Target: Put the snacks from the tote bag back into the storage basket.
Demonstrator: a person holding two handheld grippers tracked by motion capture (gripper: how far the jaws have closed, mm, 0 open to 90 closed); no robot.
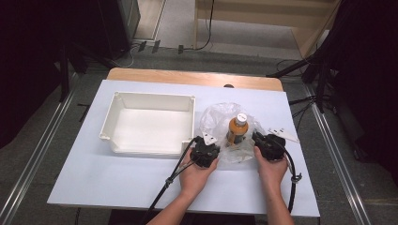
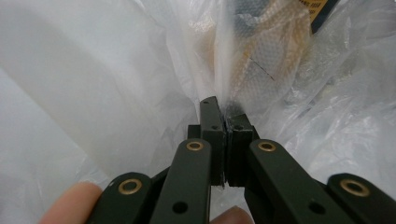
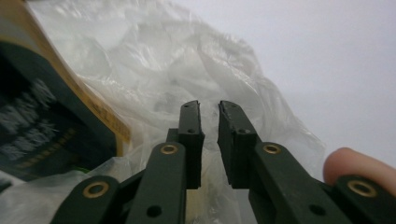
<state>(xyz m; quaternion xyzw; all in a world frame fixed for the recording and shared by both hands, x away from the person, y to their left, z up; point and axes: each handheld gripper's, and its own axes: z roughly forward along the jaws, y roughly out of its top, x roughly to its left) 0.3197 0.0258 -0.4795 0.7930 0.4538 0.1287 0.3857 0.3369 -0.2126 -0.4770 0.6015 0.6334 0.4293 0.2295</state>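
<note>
Left tool point(image 2: 225, 122) pinches the plastic bag point(image 1: 213, 117) around the bottle point(image 1: 237, 128); right tool point(image 3: 208, 108), jaws slightly apart, rests beside it.

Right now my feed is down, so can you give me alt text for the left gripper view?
The left hand-held gripper has its black jaws shut on a fold of the clear plastic bag. Through the film, a bottle with orange contents and a dark label shows blurred beyond. Two fingertips edge the bottom.
</note>
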